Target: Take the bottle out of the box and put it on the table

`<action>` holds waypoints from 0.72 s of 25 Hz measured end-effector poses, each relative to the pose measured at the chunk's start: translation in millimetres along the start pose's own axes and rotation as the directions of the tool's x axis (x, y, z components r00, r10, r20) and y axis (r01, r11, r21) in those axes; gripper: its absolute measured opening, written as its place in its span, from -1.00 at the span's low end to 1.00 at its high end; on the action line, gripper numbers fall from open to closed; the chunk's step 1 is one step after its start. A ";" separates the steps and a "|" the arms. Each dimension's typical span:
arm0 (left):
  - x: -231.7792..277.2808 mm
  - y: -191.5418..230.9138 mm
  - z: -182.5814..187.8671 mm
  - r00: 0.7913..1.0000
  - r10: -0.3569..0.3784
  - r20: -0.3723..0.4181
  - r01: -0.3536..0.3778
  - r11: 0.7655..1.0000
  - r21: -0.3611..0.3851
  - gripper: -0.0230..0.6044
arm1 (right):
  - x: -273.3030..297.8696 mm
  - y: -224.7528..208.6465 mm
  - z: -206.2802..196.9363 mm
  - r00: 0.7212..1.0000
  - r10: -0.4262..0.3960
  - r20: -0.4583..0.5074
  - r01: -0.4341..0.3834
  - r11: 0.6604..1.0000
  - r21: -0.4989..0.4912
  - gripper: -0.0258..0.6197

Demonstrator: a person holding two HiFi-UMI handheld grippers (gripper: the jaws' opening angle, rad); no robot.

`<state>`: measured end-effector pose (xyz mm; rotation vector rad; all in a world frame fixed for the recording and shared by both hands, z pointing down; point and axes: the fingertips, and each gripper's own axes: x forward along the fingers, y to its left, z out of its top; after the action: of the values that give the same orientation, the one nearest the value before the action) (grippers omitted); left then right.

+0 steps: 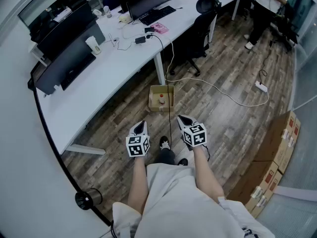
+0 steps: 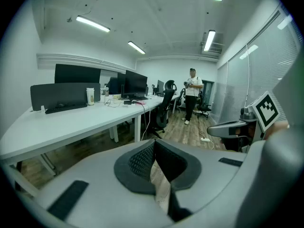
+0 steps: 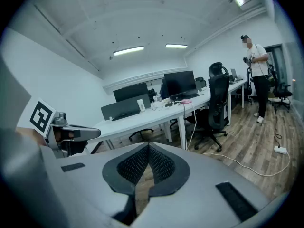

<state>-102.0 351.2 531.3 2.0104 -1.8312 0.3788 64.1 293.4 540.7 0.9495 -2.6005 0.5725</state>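
A small open cardboard box [image 1: 154, 91] stands on the wood floor beside the leg of the long white table [image 1: 114, 71]. Inside it stands a small bottle [image 1: 161, 101] with a red cap. Both grippers hang in front of the person's body, short of the box and apart from it. My left gripper [image 1: 141, 125] is shut with nothing between its jaws; in its own view [image 2: 153, 144] the pads meet at the tip. To its right, my right gripper [image 1: 181, 118] is likewise shut and holds nothing [image 3: 148, 147]. The box and bottle are hidden in both gripper views.
Monitors, keyboards, a paper cup [image 1: 92, 44] and cables cover the table top. A black office chair [image 1: 200, 31] stands beyond the box. A white cable runs across the floor to a power strip [image 1: 261, 87]. Cartons [image 1: 277, 150] are stacked at the right. A person [image 1: 265, 4] stands far off.
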 end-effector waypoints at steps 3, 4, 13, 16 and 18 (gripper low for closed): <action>7.9 -5.7 8.5 1.000 -0.011 0.000 0.011 1.000 0.011 -0.88 | -0.5 -6.3 7.8 1.000 0.000 0.008 0.000 1.000 0.003 -0.80; 9.9 -7.7 10.3 1.000 -0.013 0.000 0.013 1.000 0.014 -0.88 | -0.9 -8.0 9.2 1.000 0.001 0.008 -0.001 1.000 0.003 -0.80; 31.7 -20.2 16.0 0.999 -0.037 -0.026 0.038 0.999 0.031 -0.88 | -1.9 -31.3 18.1 1.000 0.002 0.031 -0.004 0.998 0.066 -0.80; 27.6 -12.8 10.7 0.999 -0.018 -0.048 0.020 0.999 0.040 -0.88 | 3.6 -21.0 13.9 0.997 0.053 0.050 -0.059 0.990 0.129 -0.80; 37.3 -23.8 7.8 0.999 -0.025 -0.046 0.026 0.999 0.027 -0.88 | -2.5 -33.4 10.3 0.998 0.055 0.045 -0.060 0.989 0.132 -0.80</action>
<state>-74.8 316.2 538.7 2.0246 -1.7805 0.4410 86.5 266.6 539.3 0.9382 -2.6611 0.7572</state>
